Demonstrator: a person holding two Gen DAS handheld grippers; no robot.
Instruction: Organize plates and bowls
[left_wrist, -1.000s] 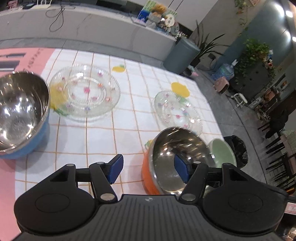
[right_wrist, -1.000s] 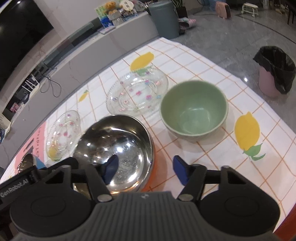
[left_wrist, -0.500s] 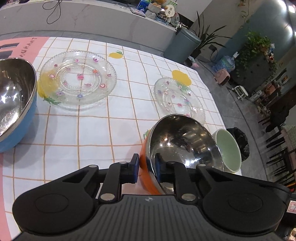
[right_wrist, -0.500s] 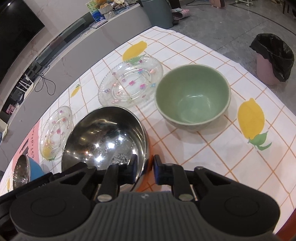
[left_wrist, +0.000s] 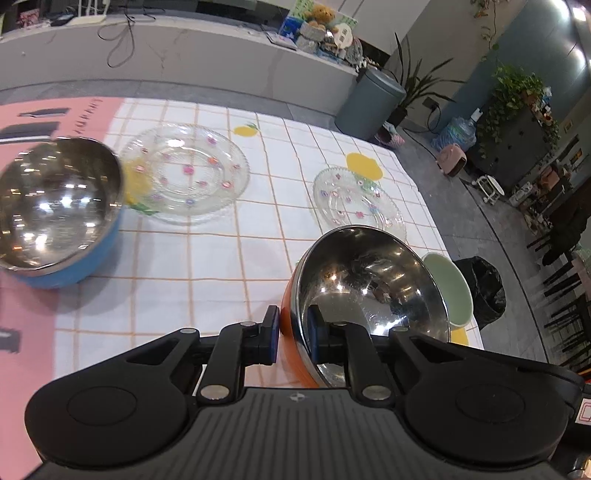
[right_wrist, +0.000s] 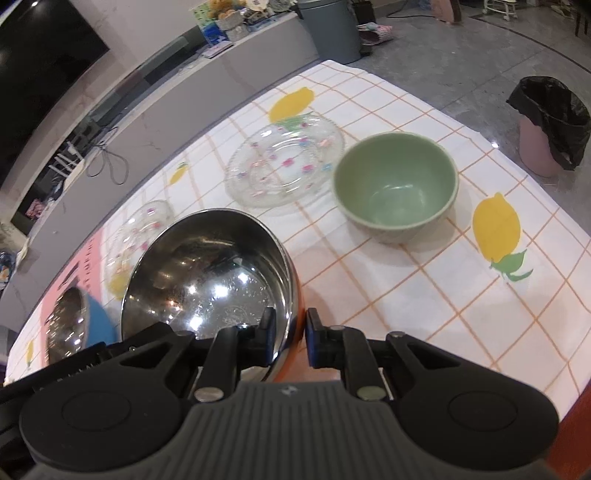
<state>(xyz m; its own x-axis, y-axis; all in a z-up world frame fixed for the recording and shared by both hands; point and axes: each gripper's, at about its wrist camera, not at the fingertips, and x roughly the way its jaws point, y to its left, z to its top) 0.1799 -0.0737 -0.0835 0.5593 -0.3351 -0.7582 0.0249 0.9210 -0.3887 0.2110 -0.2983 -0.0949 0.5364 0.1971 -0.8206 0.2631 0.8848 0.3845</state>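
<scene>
Both grippers clamp the same orange bowl (left_wrist: 364, 291), steel-lined, each on an opposite part of its rim. Left gripper (left_wrist: 292, 330): jaws have just been closing, now pinching the rim, one blue pad on the orange outside, the other on the shiny inside. Right gripper (right_wrist: 289, 338): jaws likewise just closed in, one pad inside the steel lining, the other on the orange outer wall. In both wrist views the bowl sits tilted; whether its base touches the worktop (left_wrist: 207, 258) cannot be told. The worktop carries a white cloth with an orange grid and lemon prints. Green bowl (right_wrist: 395, 186) stands upright on the cloth, beyond the orange bowl in the right wrist view, apart from it. Small glass plate (right_wrist: 284, 164) with coloured flower dots lies just beside the green bowl, their rims near or touching, unclear which. Larger glass plate (left_wrist: 184, 171) lies farther off, next to a blue bowl (left_wrist: 55, 210), also steel-lined, at the left of the left wrist view. On the floor past the worktop's edge, a black-lined bin (right_wrist: 550, 123) and a grey bin (left_wrist: 369, 101)
</scene>
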